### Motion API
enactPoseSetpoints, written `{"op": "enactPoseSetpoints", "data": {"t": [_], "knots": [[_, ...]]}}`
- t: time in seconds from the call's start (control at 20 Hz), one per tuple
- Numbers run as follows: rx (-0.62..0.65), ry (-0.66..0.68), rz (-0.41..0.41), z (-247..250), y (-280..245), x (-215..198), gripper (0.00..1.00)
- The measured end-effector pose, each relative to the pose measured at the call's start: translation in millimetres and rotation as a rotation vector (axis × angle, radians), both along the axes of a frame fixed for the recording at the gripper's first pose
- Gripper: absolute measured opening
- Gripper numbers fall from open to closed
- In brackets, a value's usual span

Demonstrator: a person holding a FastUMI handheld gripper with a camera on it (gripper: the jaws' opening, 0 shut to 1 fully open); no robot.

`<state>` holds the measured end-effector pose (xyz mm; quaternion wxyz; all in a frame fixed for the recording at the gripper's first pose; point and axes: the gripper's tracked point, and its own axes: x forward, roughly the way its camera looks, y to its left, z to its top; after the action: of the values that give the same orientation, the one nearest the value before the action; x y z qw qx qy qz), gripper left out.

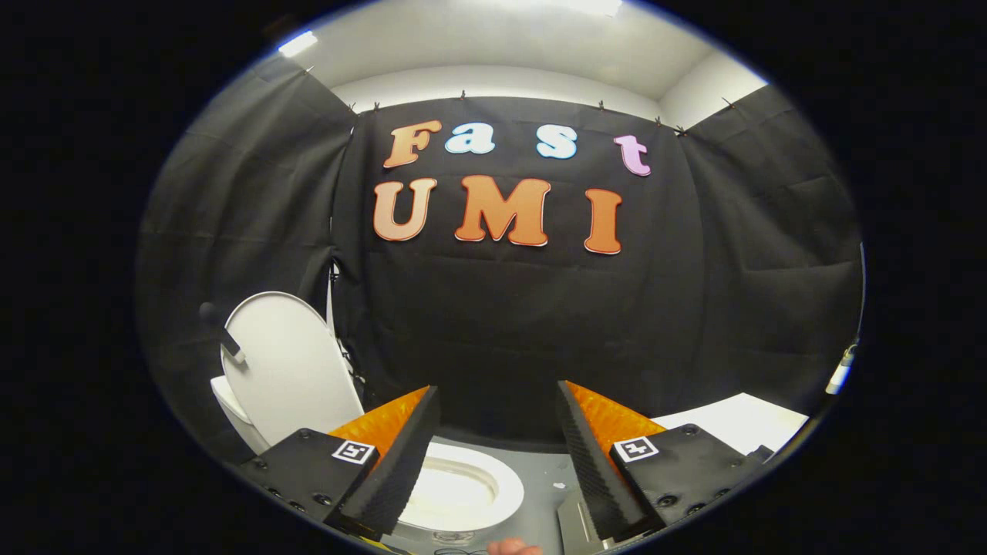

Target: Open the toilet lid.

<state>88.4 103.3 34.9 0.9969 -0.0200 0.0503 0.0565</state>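
The toilet lid (289, 362) is seen raised upright behind the bowl's seat (470, 489) — the fingers (586, 455) are spread apart, nothing gripped between them.

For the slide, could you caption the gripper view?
Open gripper above the toilet seat; lid raised.

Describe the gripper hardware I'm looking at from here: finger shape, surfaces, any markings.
The gripper has two wedge-shaped fingers with ridged, sawtooth-textured inner faces. Each sits on a black block fixed with round screws, and each block carries a small square black-and-white marker. A fingertip of the person's hand peeks in below; no sleeve is visible.
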Motion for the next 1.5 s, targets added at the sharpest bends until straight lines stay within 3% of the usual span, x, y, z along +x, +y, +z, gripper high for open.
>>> {"op": "enactPoseSetpoints", "data": {"t": [0.65,0.95,1.3,1.5], "knots": [[-0.035,0.008,-0.092,-56.6,-82.7,-34.5,0.97],[-0.002,-0.004,-0.099,-62.2,-92.6,-45.8,0.97],[0.05,-0.004,-0.222,-77.9,-128.5,-39.9,0.97],[0.052,-0.019,-0.251,-74.6,-133.5,-40.5,0.97]]}}
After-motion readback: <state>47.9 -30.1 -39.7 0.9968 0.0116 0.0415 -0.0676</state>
